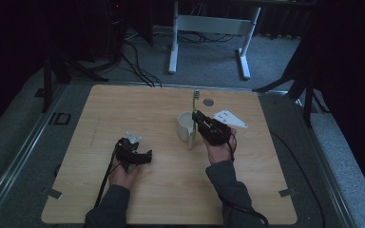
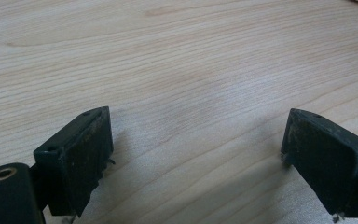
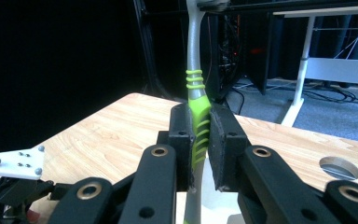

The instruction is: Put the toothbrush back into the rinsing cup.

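Toothbrush (image 3: 197, 100) held upright in the right gripper (image 3: 203, 140), just beside the white cup (image 1: 185, 124).

The toothbrush stands nearly vertical, its green ribbed grip section clamped between the two black jaws, grey neck rising above them and the bristle head at the top; in the high view its lower end reaches down to the tabletop (image 1: 171, 190) right at the cup's side; it looks light, thin and stiff, with smooth plastic likely to swivel in a pinch, so the ribbed green part is the sensible place to hold it, as now; the cup seems light too and could tip if nudged; the left gripper (image 2: 196, 154) rests low over bare wood, jaws spread wide and holding nothing, well apart from the cup.
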Demonstrator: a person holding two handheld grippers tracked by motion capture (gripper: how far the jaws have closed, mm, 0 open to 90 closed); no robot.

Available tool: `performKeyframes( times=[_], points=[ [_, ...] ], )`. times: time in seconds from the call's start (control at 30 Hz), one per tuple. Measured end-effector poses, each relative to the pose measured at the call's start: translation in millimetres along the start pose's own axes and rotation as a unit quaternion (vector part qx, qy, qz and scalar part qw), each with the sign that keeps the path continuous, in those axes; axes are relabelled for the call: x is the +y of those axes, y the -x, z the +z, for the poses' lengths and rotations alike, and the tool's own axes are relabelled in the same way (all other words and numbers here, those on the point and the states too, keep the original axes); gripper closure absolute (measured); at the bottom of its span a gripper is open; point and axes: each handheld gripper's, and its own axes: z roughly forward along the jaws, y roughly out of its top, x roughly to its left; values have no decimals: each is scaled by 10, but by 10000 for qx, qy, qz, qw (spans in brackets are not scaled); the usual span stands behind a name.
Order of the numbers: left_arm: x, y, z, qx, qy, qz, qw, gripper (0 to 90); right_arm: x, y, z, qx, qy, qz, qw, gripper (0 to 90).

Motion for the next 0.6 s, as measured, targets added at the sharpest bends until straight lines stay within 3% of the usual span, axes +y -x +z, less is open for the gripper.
performKeyframes(
  times=[0.6],
  points=[
    [0,0,0,0,3,-3,10000,91,5,25,75,-124,163,-64,9998,803]
  ],
)
